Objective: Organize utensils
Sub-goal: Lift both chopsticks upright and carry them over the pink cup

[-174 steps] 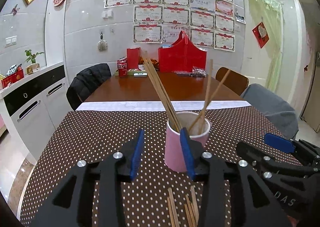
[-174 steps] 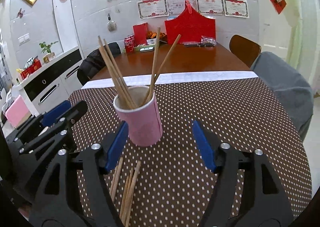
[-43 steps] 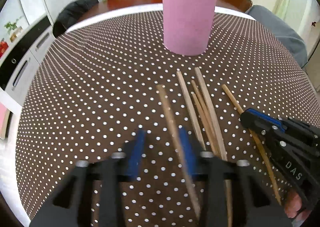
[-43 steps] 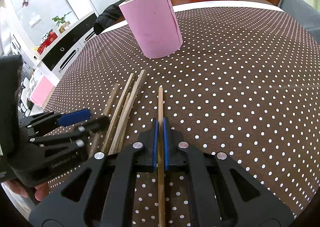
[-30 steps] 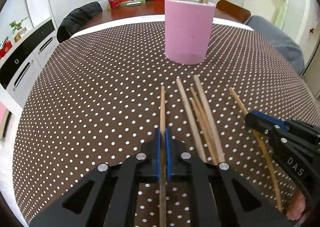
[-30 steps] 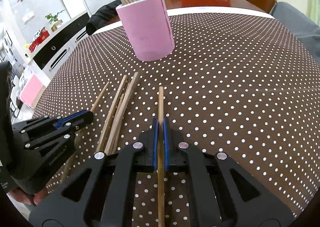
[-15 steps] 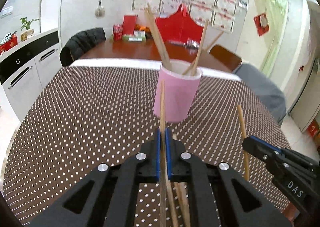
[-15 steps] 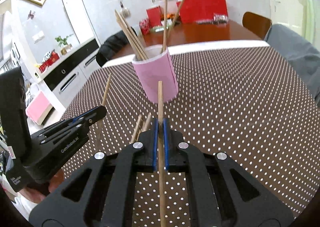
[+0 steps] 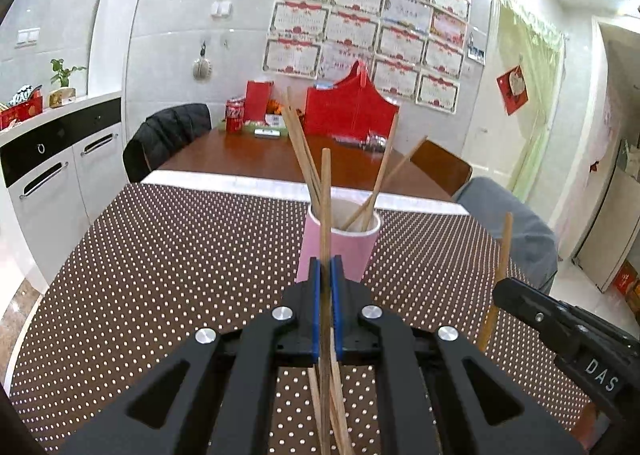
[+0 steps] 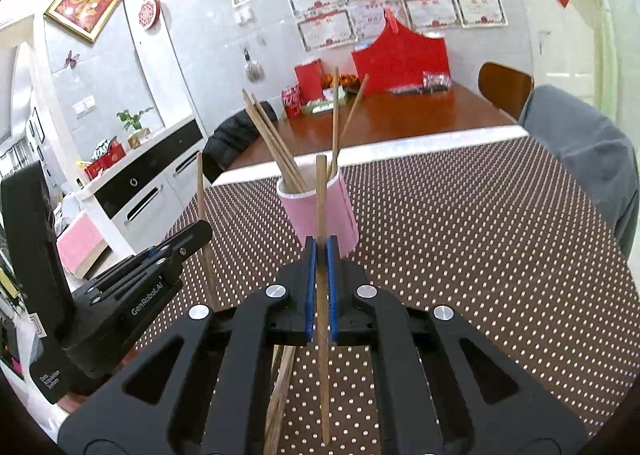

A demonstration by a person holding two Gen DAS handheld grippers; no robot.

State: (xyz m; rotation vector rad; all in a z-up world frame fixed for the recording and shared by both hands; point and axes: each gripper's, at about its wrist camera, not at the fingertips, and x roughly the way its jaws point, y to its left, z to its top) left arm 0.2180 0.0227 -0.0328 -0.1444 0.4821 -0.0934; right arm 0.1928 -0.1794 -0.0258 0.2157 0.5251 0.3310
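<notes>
A: Which way is the pink cup (image 9: pixel 339 243) lying from the left gripper (image 9: pixel 326 283) right now?

B: Straight ahead of it and a little below, standing upright on the dotted tablecloth (image 9: pixel 168 255). The left claw is pinching one chopstick (image 9: pixel 326 191) between its blue pads, jaws closed tight on the wood. The stick's long axis is running forward and up along the claw's own line, and its free end is showing over the cup's mouth.

A: And the other side?

B: The right gripper (image 10: pixel 319 279) is doing the same: jaws clamped on its own stick (image 10: pixel 321 199), with the cup (image 10: pixel 324 211) directly ahead and lower. That stick is also pointing along the fingers, tip up near the rim.

A: Which hand is sitting nearer?

B: Hard to call. In each wrist view the cup is appearing about equally close. Each claw is showing at the other's side, the right one to the right of the left, both holding sticks roughly parallel.

A: So what is the coming move turning on?

B: I am judging that it depends on tilt. Each stick has to go from lying forward to standing nearly upright over the opening, then drop in beside the chopsticks already leaning inside (image 9: pixel 304 151).

A: Anything left on the cloth?

B: Yes, loose chopsticks (image 9: pixel 340 407) are lying under and behind the left claw's jaws, pointing toward the cup.
</notes>
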